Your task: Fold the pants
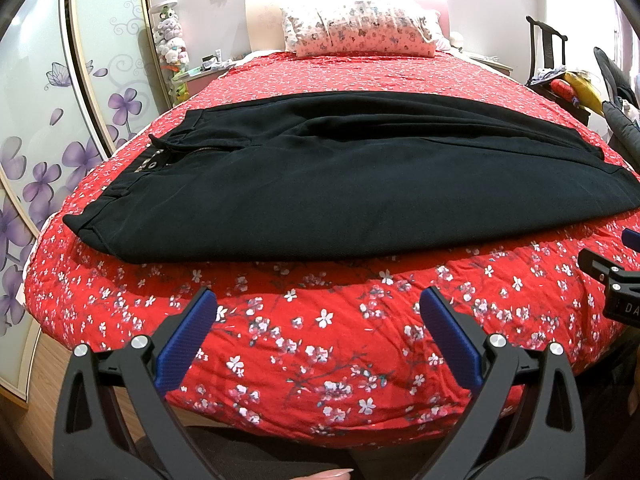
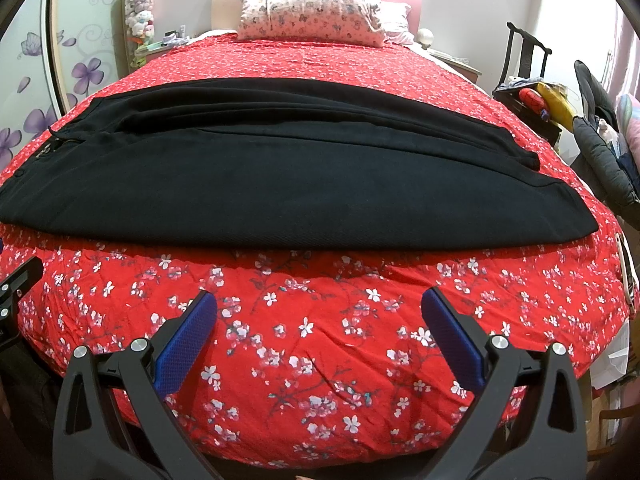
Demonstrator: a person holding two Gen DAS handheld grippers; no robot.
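In the left wrist view, the black fabric pants [image 1: 320, 176] lie flat on the bed's red quilt with white blossom print [image 1: 320, 340], across the middle of the frame. Their long axis runs side to side: the waistband with its zipper points to the left of the frame, the leg cuffs to the right. One leg lies doubled over the other, its edge showing as a ridge along the upper part. The left claw [image 1: 320, 312] hovers at the lower centre, its blue-padded fingers wide apart with nothing between them, short of the pants' near edge. Part of the right claw [image 1: 608, 276] shows at the right edge. A pink patterned pillow [image 1: 360, 28] sits at the upper centre, stuffed toys [image 1: 172, 40] at the upper left, a dark wooden chair [image 1: 548, 52] at the upper right.

In the right wrist view, the pants [image 2: 280, 176] span the frame the same way, cuffs at the right. The right claw [image 2: 320, 312] is spread apart and empty above bare quilt [image 2: 320, 360]. The pillow [image 2: 312, 12] is at the top, the chair [image 2: 524, 60] piled with clutter at the right.
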